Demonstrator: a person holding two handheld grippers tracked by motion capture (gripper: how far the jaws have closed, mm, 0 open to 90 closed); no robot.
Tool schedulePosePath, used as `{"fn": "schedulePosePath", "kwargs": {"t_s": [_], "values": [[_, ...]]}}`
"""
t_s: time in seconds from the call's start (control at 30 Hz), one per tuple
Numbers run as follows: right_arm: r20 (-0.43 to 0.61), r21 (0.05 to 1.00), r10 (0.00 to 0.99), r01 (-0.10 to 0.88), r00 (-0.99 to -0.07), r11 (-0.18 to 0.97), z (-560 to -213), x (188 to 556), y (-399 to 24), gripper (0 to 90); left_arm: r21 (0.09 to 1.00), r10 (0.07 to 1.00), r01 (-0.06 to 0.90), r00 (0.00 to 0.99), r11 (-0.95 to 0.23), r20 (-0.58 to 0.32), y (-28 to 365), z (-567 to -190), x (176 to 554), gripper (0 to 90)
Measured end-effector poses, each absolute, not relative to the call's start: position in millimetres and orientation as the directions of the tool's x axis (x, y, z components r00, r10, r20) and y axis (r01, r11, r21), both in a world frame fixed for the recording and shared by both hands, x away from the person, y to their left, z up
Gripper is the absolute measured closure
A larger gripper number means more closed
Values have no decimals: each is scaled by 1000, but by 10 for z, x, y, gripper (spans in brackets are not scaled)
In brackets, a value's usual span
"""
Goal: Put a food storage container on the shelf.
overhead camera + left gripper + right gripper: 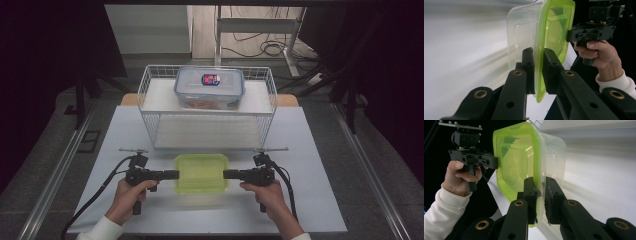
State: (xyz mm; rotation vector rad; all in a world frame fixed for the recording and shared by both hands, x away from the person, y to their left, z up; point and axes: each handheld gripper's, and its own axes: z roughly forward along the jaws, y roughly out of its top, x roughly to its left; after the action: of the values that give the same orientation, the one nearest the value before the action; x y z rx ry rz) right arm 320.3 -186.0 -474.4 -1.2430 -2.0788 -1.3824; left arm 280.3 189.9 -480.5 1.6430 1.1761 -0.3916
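Note:
A clear plastic box with a lime-green lid [201,172] hangs just above the white table, in front of the wire rack. My left gripper [175,175] pinches its left lid rim and my right gripper [226,174] pinches its right rim. The left gripper view has the green lid edge [539,67] clamped between the two black jaws, with the right gripper [570,36] on the far rim. From the right gripper view the lid edge [540,195] sits between that gripper's jaws, and the left gripper [495,161] holds the opposite rim.
A white wire rack [150,107] stands behind the box. On its upper shelf rests a clear container with a blue-rimmed lid [210,87]. The white table [310,195] spreads out to both sides. Metal rails run along the floor left and right.

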Motion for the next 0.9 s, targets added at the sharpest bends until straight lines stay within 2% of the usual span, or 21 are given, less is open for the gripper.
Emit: {"fn": "schedulePosePath", "kwargs": {"t_s": [0.5,0.9], "values": [[633,649,452,749,-629,135,-4414,3071,-1877,802,626,500,780,538,11,-679,1898,-4500,2672,814],[600,682,458,718,-657,136,-4281,3034,-1889,802,640,491,769,551,16,-675,1892,-4419,2668,815]]}}
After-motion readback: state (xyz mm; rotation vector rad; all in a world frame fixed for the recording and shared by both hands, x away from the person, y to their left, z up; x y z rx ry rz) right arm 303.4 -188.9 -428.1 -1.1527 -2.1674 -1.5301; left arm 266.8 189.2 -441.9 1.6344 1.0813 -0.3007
